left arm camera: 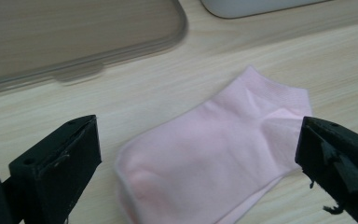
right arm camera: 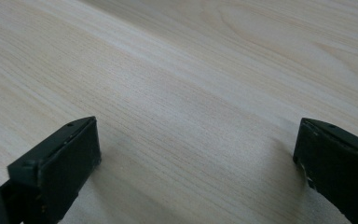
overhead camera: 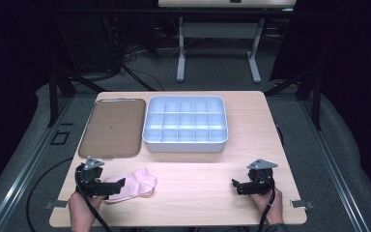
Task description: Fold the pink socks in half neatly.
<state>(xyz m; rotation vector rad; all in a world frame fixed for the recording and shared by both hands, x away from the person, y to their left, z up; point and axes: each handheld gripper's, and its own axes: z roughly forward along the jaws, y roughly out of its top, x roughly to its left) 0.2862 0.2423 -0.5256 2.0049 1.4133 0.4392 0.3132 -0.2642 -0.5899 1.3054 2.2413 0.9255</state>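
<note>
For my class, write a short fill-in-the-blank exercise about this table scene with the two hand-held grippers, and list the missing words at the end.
1. The soft sock lying flat between the open jaws of the left gripper is coloured ____.
2. The white plastic box divided into compartments stands to the ____ of the flat brown tray.
3. The right gripper has its jaws ____ over the bare light wooden table.

Missing words: pink; right; open

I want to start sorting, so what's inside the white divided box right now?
The box compartments that show in the high view look empty. The floors of the nearest row are partly hidden behind its front wall.
</note>
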